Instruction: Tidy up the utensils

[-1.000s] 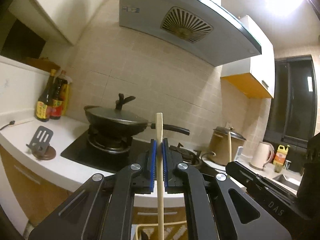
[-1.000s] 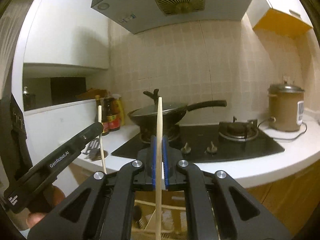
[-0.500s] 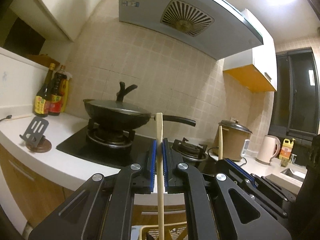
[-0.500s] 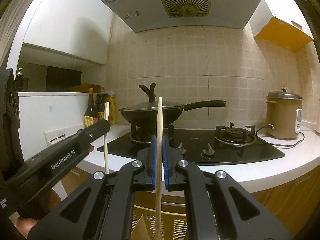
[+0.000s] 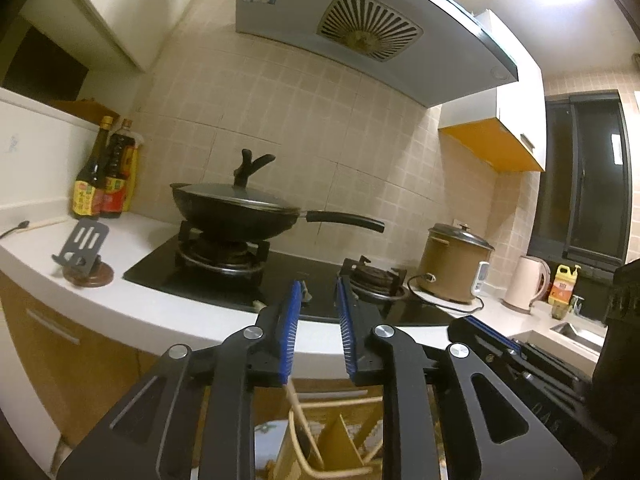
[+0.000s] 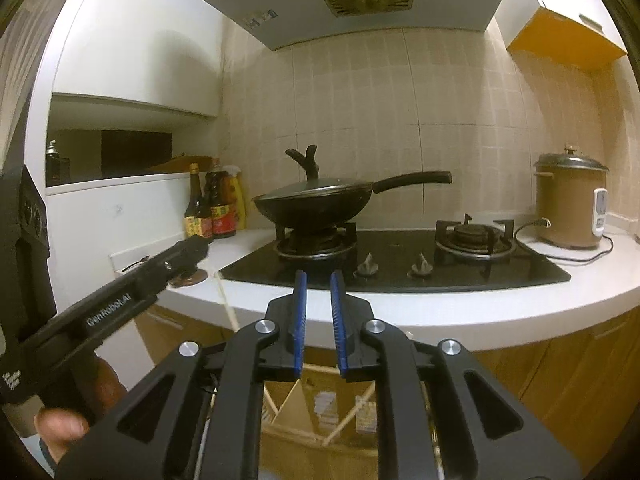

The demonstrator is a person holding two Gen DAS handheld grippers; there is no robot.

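Both grippers are sitting out in front of the stove (image 6: 394, 258) and neither has anything in it. The left gripper (image 5: 318, 288) has just been opening its blue pads, and nothing is between them; its chopstick (image 5: 299, 420) is leaning in the wooden holder (image 5: 340, 436) right underneath. The right gripper (image 6: 318, 278) has just been opening too, jaws only slightly apart with nothing between them, and a chopstick (image 6: 352, 412) is lying slanted in the holder below it. The wok (image 5: 236, 212) is sitting on the back burner.
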